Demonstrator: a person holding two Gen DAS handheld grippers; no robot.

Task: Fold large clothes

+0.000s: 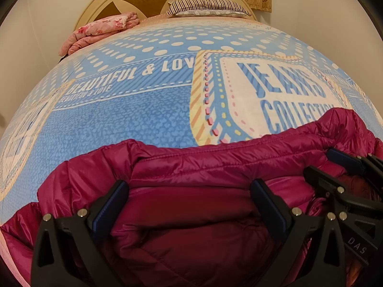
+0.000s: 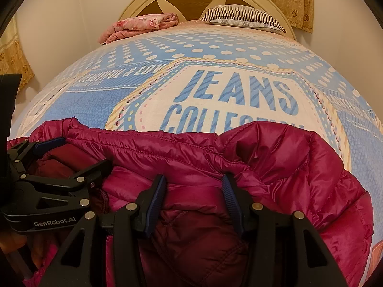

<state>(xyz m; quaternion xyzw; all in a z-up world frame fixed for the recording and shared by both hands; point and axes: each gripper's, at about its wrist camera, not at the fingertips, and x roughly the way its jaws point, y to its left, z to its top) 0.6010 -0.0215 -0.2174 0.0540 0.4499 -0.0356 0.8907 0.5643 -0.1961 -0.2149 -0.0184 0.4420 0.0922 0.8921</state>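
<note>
Your bed [image 2: 239,55] carries the magenta puffer jacket [image 1: 191,165] bunched at its near edge, mid-fold by the look of it. Both tools stand spread over it: the left tool [image 1: 189,201] wide, the right tool [image 2: 194,191] narrower, neither clearly pinching. Next, close on the hem and carry it across.

I see a bed w/ blue dotted cover [image 2: 215,47], "JEANS COLLECTION" printed mid. Magenta puffer jacket [image 2: 275,157] lies bunched at near edge. At headboard end: folded pink floral blanket [image 2: 143,27] on left, striped pillow [image 2: 241,15] on right.
</note>
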